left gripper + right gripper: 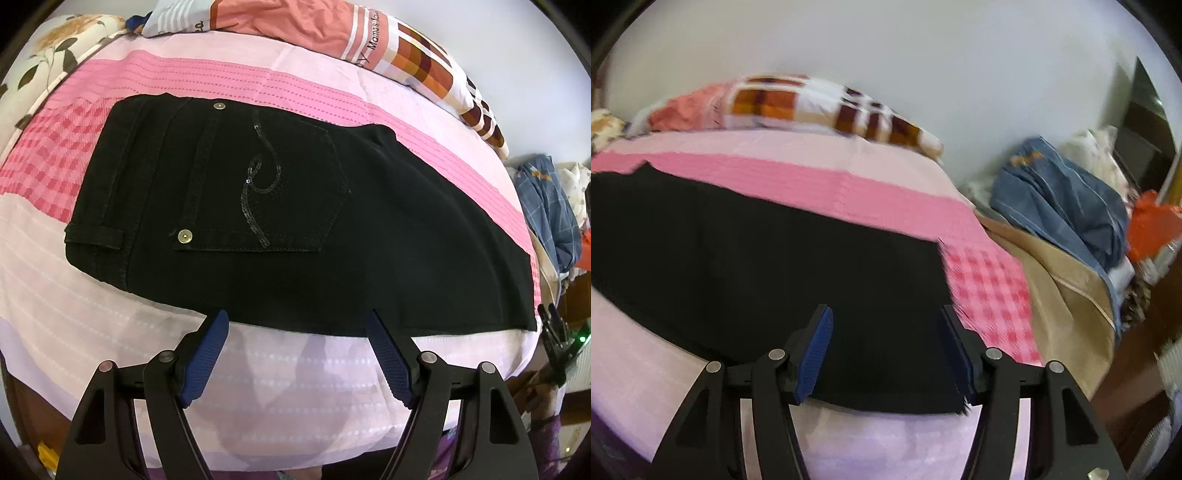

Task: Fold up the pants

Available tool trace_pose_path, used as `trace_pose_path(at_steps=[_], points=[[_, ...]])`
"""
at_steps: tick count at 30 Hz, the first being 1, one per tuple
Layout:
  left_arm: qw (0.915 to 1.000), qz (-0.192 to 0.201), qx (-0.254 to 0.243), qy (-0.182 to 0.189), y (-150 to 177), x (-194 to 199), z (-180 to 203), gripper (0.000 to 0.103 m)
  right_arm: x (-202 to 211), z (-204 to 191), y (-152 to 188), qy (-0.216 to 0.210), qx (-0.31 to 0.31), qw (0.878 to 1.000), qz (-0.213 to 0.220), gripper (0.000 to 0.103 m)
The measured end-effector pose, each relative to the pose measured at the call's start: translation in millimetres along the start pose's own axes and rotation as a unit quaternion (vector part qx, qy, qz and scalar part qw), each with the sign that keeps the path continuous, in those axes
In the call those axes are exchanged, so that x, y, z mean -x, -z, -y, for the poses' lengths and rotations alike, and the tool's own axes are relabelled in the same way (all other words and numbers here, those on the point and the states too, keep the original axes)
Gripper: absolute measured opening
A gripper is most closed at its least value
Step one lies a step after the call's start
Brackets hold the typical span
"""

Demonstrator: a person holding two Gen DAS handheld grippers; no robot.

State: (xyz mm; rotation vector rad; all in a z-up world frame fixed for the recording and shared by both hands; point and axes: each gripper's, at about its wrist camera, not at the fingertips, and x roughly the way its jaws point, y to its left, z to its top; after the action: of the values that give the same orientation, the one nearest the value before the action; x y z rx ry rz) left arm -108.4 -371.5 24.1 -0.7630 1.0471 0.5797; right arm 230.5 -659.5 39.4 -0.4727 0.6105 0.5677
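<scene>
Pants (258, 206) flat on pink bedspread (295, 369), left gripper (297, 319) and right gripper (884, 314) both released.

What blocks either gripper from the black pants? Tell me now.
Nothing visible does. The left gripper is open at the near edge of the pants, with only bare pink bedsheet beneath it. The right gripper is open directly over the pants' hem end. The pillow lies beyond the pants.

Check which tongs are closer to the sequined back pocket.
Left. The left tongs sit open at the pants' near edge just below the pocket; the right tongs are open at the leg end.
</scene>
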Motion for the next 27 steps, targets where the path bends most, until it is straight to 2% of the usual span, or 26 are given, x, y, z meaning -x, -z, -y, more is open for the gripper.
trace_pose_path(at_steps=[3,6,7,9,11,13,14,18,20,22,24,27], points=[[1.0000,-0.001,0.006,0.005,-0.5,0.5,-2.9,0.077,-24.1,36.7,23.0,-0.026,-0.103,0.992,-0.063,0.057],[0.9998,0.004,0.016,0.008,-1.0,3.4,-9.7,0.078,-22.6,82.5,47.2,-0.034,-0.229,0.970,-0.072,0.057],[0.9998,0.007,0.019,0.008,-0.8,4.7,-12.5,0.078,-18.3,100.5,54.2,-0.045,-0.277,0.957,-0.066,0.057],[0.9996,0.015,0.021,0.015,-0.8,8.0,-17.5,0.077,-7.6,130.1,70.6,-0.090,-0.376,0.921,-0.050,0.057],[0.9988,0.034,0.024,0.027,-0.2,15.1,-22.6,0.078,-3.1,149.7,83.2,-0.166,-0.470,0.866,-0.028,0.058],[0.9973,0.056,0.022,0.041,0.3,23.7,-28.2,0.078,-4.1,150.0,84.3,-0.209,-0.501,0.840,-0.016,0.058],[0.9966,0.062,0.023,0.049,-0.3,26.4,-31.3,0.078,-3.7,145.4,81.4,-0.231,-0.492,0.839,-0.010,0.058],[0.9911,0.080,0.053,0.092,-4.6,38.3,-56.0,0.078,-13.2,109.8,63.4,-0.306,-0.492,0.815,-0.013,0.058],[0.9877,0.083,0.075,0.110,0.9,42.9,-72.4,0.077,-23.4,87.8,51.3,-0.337,-0.484,0.807,-0.030,0.058],[0.9867,0.090,0.083,0.107,8.3,49.2,-85.6,0.076,-29.9,63.9,43.0,-0.360,-0.470,0.805,-0.052,0.058],[0.9864,0.100,0.086,0.098,14.8,54.9,-95.7,0.072,-31.7,41.0,37.0,-0.377,-0.451,0.806,-0.069,0.058],[0.9836,0.103,0.105,0.104,23.4,58.5,-116.9,0.067,-26.8,10.7,21.7,-0.380,-0.407,0.826,-0.091,0.058]])
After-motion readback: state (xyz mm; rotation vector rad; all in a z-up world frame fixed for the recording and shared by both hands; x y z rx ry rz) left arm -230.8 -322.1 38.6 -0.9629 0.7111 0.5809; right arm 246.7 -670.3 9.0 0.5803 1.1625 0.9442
